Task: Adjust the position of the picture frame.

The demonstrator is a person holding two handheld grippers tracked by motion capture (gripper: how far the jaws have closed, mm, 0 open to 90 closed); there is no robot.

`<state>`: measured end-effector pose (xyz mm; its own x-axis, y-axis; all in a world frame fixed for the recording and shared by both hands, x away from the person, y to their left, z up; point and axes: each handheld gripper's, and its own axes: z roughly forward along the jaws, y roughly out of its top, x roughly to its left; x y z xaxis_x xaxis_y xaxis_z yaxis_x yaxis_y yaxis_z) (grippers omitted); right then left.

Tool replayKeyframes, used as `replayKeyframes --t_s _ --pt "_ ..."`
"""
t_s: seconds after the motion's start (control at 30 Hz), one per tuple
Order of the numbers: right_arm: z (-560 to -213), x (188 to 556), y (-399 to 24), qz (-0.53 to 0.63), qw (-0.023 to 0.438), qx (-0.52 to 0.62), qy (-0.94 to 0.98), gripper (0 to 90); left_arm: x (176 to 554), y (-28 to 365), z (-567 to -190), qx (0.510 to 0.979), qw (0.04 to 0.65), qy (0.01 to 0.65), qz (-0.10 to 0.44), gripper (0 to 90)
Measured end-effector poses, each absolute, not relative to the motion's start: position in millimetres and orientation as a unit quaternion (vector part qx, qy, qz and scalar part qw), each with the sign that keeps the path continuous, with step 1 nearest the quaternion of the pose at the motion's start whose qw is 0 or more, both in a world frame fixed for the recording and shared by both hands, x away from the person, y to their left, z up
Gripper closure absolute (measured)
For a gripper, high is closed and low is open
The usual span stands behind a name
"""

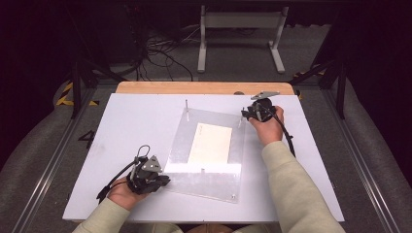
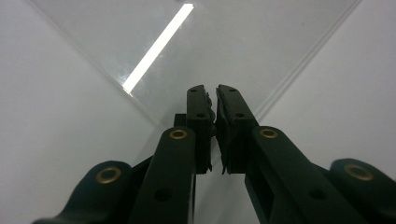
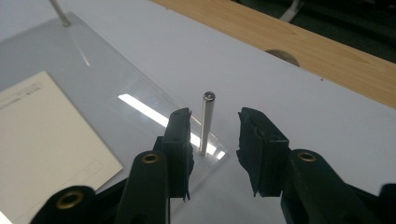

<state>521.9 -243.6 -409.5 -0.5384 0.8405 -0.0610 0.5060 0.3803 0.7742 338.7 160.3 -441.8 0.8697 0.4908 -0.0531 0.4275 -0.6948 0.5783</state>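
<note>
Basically you're handling a clear acrylic plate [image 1: 206, 167] lying flat mid-table, skewed, with a cream paper sheet [image 1: 210, 142] under or in it and thin metal pins standing at its corners. Your left gripper [image 1: 163, 180] is at the near-left corner; in the left gripper view its jaws are pinched right down over that corner of the plate [image 2: 224, 42], but you can't tell from here whether the edge is actually clamped between the pads or they're just shut above it. Your right gripper [image 1: 244, 114] is at the far-right corner, jaws partly open, nothing gripped; the right gripper view shows the pin [image 3: 206, 122] standing upright in the gap, closer to the left pad, touching neither. Handling, as I judge it: plate is stiff, light-ish, slick and glossy, so a pad grip on the flat face will slide. Pinch the edge only, or better, use the pins. The pin is thin, smooth and round, so it'll want to roll or squirt out of the pads; centre it before closing and grip low, near the plate, to avoid levering it. Acrylic scratches and chips at the corners, so don't twist. The paper is loose and may shift if you tilt the plate. Keep it level against the white table [image 1: 131, 121].
</note>
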Motion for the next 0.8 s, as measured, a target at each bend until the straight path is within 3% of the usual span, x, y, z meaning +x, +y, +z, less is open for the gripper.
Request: replayKeyframes --t_s 0.13,0.3,0.43,0.57,0.8 --pt "-404 492 -253 0.398 0.217 0.399 0.797 65.0 333 152 -441 0.926 0.299 0.228 0.037 84.0" --pt "-410 430 -258 0.446 0.127 0.346 0.816 63.6 319 134 -439 0.938 0.288 0.192 0.03 84.1" --pt "-417 386 -257 0.437 0.128 0.3 0.838 66.2 313 127 -440 0.939 0.291 0.179 0.025 84.1" --pt "-427 343 -256 0.422 0.076 0.276 0.86 72.0 312 127 -440 0.94 0.291 0.177 0.024 84.0" --pt "-437 295 -256 0.404 0.073 0.22 0.885 69.7 313 127 -440 0.938 0.295 0.178 0.016 83.9"
